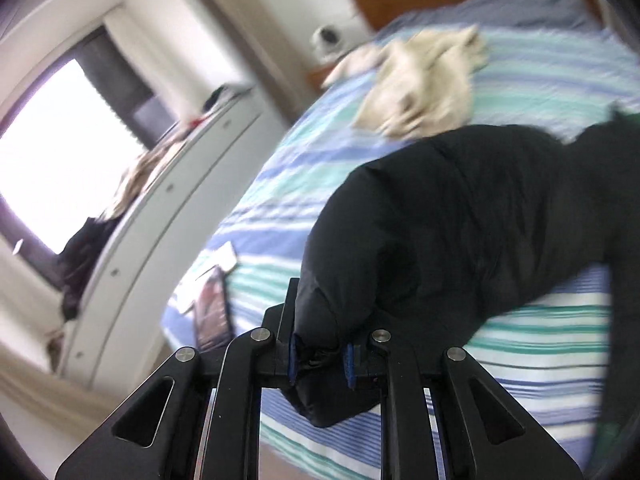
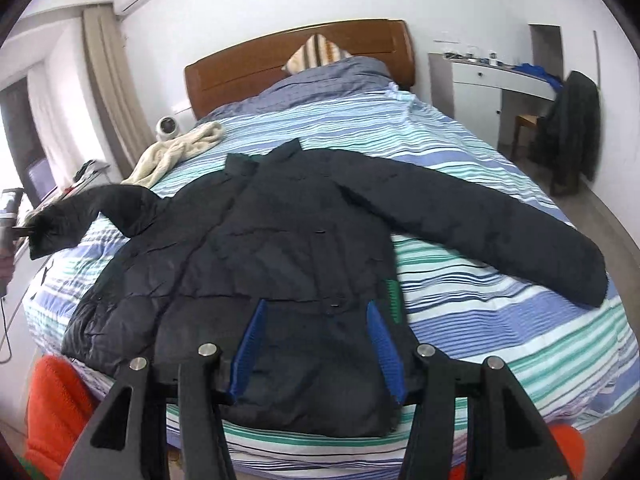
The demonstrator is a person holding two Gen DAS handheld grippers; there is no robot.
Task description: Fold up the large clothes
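Note:
A large black padded jacket point(image 2: 280, 232) lies front-up and spread out on the striped bed point(image 2: 480, 320). Its far sleeve point(image 2: 500, 224) stretches flat to the right. The other sleeve point(image 2: 100, 208) is lifted off the bed at the left, its cuff point(image 1: 320, 320) pinched in my left gripper point(image 1: 322, 360), which is shut on it. That gripper also shows at the left edge of the right wrist view point(image 2: 12, 220). My right gripper point(image 2: 316, 344) hovers over the jacket's lower front, open, its blue pads point(image 2: 250, 344) well apart and pressing on nothing.
A cream garment point(image 2: 176, 152) lies crumpled on the bed's far left. A tablet point(image 1: 214, 308) and papers lie near the bed's edge, beside a white dresser point(image 1: 160, 208). A desk point(image 2: 500, 76) and a chair draped with a dark coat point(image 2: 572, 128) stand at the right. Orange sleeves point(image 2: 56, 412) show below.

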